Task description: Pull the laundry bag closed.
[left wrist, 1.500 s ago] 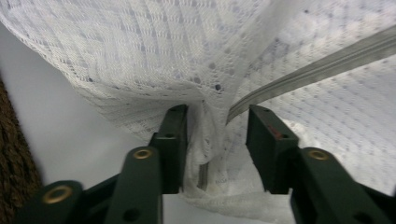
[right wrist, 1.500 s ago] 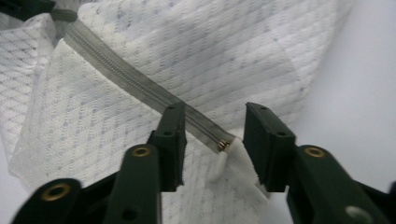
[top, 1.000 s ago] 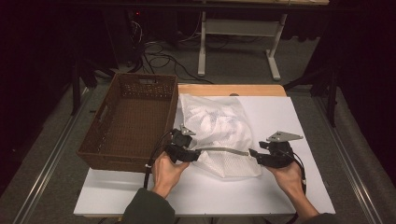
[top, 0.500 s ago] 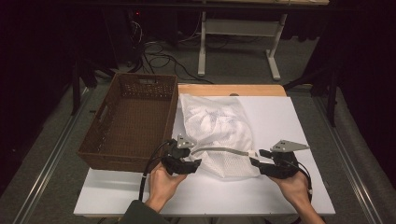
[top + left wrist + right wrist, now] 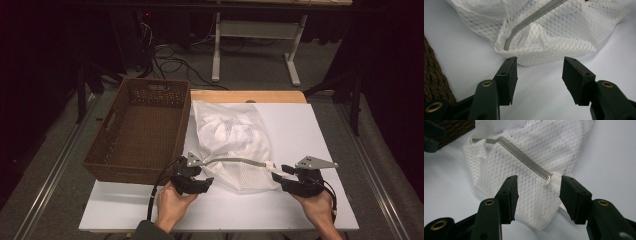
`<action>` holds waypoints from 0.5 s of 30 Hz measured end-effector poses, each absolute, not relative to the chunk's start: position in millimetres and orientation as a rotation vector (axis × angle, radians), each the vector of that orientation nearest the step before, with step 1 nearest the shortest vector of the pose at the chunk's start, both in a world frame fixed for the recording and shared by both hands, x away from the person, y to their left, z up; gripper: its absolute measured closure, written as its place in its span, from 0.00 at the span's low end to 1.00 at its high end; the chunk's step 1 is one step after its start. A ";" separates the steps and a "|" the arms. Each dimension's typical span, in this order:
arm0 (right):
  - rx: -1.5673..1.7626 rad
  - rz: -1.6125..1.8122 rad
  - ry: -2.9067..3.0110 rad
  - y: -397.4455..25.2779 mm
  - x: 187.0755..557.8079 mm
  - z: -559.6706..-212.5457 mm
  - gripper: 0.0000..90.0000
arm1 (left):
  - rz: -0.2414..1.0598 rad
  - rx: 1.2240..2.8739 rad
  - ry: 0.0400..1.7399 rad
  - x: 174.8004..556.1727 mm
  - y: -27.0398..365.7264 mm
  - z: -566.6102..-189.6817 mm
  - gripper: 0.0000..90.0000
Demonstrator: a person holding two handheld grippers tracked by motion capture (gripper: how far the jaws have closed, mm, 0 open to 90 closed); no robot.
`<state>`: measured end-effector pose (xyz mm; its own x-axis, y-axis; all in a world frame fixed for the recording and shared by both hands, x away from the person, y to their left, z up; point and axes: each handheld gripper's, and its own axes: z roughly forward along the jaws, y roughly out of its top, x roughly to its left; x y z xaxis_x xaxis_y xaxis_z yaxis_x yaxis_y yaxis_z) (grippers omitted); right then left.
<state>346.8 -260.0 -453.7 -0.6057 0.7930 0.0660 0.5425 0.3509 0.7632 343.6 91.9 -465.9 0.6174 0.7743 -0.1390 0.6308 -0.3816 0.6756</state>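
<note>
Thing: white mesh laundry bag (image 5: 234, 142), lying flat-ish on the white table (image 5: 320, 130), just beside the brown wicker basket (image 5: 137, 132) on its right side.
Contents: something white and soft is showing through the mesh; can't tell what.
Handling (judged): probably light, limp, no stiffness; mesh is likely snagging on jaw corners and sagging if lifted from one pt only.
Zipper: grey zip (image 5: 524, 157) is running along the near edge, w/ the pull (image 5: 548, 180) at its right end.
Where to grip (judged): near corners or the zip hem, since doubled fabric is giving more bite than single mesh.
Long axis: running away from the person, near edge to far edge; mouth/zip end is pointing toward the person.
Left gripper (image 5: 539, 75): jaws are standing wide apart, empty, aiming at the bag's near-left corner, not touching.
Right gripper (image 5: 537, 195): jaws are gaping wide, straddling the near-right corner by the pull, not closed on it.
</note>
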 end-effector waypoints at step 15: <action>1.232 1.101 2.246 -272.1 345.9 -473.0 0.59 | 0.251 2.121 1.143 347.7 98.4 -488.5 0.51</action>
<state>345.9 -272.1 -473.0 -0.5597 0.8266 0.0592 0.5531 0.3194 0.7694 347.7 98.4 -488.5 0.5911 0.7923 -0.1514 0.6556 -0.3625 0.6624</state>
